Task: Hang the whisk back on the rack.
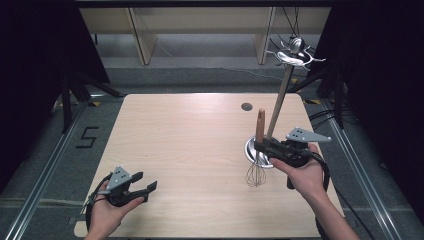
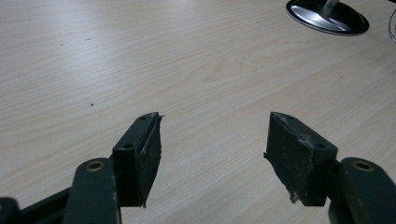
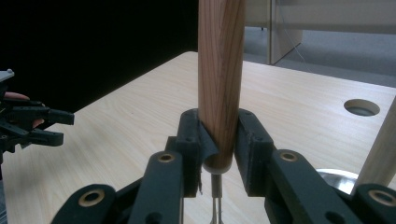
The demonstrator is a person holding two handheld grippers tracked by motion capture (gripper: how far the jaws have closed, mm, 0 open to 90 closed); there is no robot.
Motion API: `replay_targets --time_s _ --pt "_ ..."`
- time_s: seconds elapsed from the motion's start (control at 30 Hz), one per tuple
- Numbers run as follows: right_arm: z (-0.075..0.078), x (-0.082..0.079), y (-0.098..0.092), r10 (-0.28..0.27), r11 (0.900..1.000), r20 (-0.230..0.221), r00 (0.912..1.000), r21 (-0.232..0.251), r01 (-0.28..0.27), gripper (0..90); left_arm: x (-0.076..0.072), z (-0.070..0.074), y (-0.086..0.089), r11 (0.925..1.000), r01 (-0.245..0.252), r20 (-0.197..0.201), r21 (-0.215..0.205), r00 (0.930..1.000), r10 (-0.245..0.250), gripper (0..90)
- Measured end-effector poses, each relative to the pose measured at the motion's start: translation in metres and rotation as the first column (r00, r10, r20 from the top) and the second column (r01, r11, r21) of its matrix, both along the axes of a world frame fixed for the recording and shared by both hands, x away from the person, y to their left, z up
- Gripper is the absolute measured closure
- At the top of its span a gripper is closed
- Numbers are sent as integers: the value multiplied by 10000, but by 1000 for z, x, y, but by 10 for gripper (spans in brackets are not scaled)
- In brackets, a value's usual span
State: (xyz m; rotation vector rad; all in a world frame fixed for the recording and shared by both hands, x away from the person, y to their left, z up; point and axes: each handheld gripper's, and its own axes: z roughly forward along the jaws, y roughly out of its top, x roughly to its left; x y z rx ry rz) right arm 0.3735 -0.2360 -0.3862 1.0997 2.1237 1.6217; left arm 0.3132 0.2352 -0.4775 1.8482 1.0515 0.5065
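The right gripper [image 3: 219, 140] clamps the whisk [image 1: 257, 165] upright at the table's right, beside the stand [image 1: 248, 150]; the left gripper [image 2: 215, 144] gapes empty; the smooth handle could slip

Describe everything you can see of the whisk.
The whisk has a round wooden handle, reddish-brown and grained, on a thin metal stem ending in a wire balloon. It stands upright, handle up, wires down by the table. The right gripper clamps the handle's lower end between its black jaws. Beside it stands a rack with a shiny round base.
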Motion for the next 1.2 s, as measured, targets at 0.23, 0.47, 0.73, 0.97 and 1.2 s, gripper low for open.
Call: replay_targets --time_s 0.23,0.47,0.73,0.97,1.2 --pt "5 1 0 -259 9996 286 9993 153 255 739 0 0 0 10000 -3 2 -3 10000 3 348" --pt "13 4 1 -344 9994 720 9968 123 336 739 1 1 1 9998 128 201 174 9997 -131 348" --pt "20 4 5 -437 9984 913 9949 394 403 739 1 1 1 9999 110 156 111 9998 -112 348" --pt "25 4 8 -670 9960 923 9935 657 611 739 2 1 2 9995 236 285 226 9993 -243 348" --pt "30 6 14 -906 9908 1175 9889 1112 776 738 1 1 1 9999 158 147 69 9998 -159 348"
